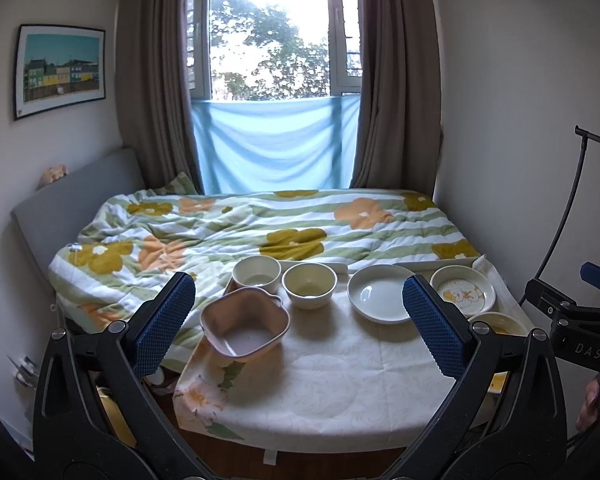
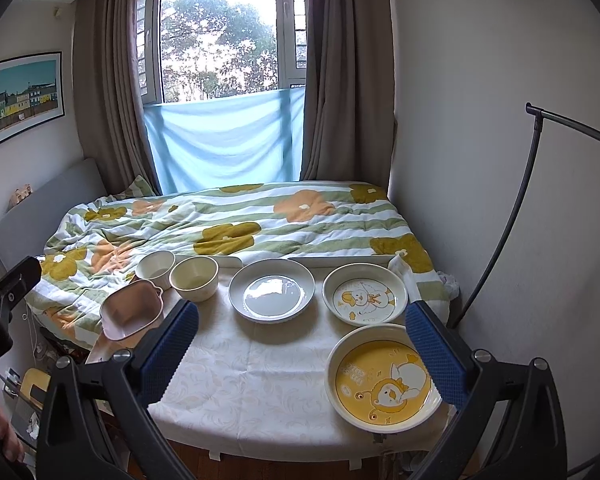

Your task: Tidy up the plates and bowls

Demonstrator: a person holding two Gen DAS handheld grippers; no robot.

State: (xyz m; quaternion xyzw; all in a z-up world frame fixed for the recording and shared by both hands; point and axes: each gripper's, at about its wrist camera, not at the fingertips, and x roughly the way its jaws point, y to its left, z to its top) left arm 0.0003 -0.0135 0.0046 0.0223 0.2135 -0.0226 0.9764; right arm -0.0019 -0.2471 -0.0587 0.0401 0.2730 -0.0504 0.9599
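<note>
Straight beyond the fingers, a tall white-framed window [image 2: 220, 40] lets in bright daylight over leafy trees, flanked by long brown curtains [image 2: 104, 92], its lower part covered by a pale blue cloth [image 2: 224, 144]. Below lies a bed under a white quilt with green stripes and orange flowers [image 2: 228, 220]. Left of the fingers, a black-framed picture of coloured houses [image 1: 60, 70] hangs on the cream wall [image 2: 480, 120].

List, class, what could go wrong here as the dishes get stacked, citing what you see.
1. The pink bowl sits at the table's left edge, near the corner; a nudge might tip it off.
2. The yellow plate lies near the front edge, beside the open right tool, and could be knocked.
</note>
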